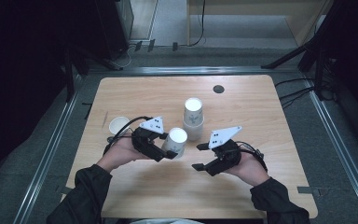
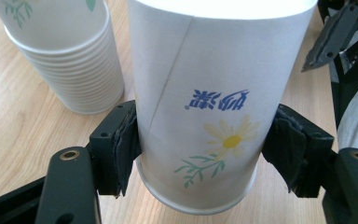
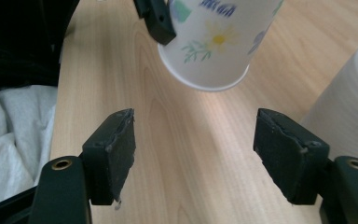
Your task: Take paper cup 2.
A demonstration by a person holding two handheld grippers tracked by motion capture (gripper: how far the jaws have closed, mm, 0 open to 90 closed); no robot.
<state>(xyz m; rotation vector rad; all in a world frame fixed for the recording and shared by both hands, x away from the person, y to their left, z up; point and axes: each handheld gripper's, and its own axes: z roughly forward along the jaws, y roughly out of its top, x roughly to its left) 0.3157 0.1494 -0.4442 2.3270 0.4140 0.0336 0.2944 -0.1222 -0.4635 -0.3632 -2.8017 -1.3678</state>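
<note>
- Lying at the left of the wooden table [image 1: 135,88] is a single paper cup [image 1: 119,124], its open mouth showing (just behind the person's left hand).
- Next, the left gripper [image 1: 168,151] has its jaws clamped on a daisy-printed paper cup [image 1: 175,142]; in the left gripper view the black pads [image 2: 128,140] press both sides of that cup [image 2: 214,102], whose print reads upside down and whose base points toward the camera.
- In the high view the held cup stands just in front of a stack of paper cups [image 1: 193,119], which sits upright near the middle of the table; whether the two touch is not clear.
- The stack [image 2: 70,60] shows its many nested rims in the left gripper view (beside the held cup).
- At the right, the right gripper [image 1: 200,156] has its jaws spread apart, with nothing between them, near the held cup but apart from it.
- Its own view shows bare table between the pads [image 3: 116,144].
</note>
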